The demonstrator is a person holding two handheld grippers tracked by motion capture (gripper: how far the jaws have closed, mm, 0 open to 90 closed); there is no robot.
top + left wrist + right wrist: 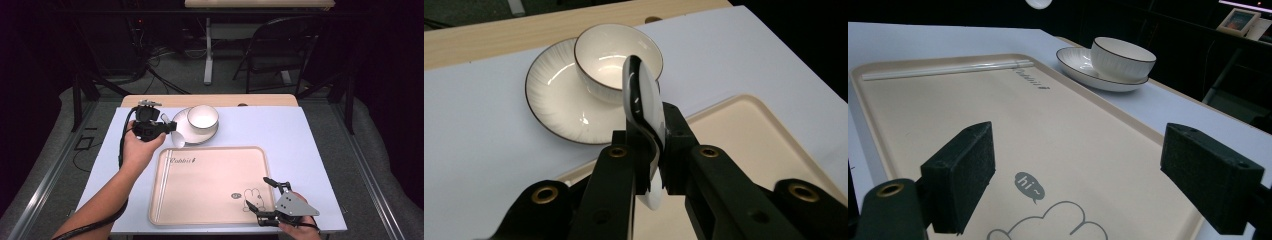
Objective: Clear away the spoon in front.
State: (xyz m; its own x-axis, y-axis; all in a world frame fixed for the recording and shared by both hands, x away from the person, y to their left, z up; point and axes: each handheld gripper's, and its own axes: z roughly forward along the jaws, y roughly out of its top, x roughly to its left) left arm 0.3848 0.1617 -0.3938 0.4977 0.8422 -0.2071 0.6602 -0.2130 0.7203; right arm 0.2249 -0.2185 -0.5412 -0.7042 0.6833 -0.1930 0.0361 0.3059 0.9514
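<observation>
A lab or recording studio is indicated: dark surroundings, cables (165, 75) strewn over the far floor, a folding chair (280, 47) and desk leg (208, 50) seen behind, a covered table (310, 135) staged with tableware.

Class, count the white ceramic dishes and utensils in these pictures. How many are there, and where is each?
3. A white ribbed plate lies beyond the beige tray; a white bowl sits on it; a white ceramic spoon is clamped in the left gripper.
</observation>
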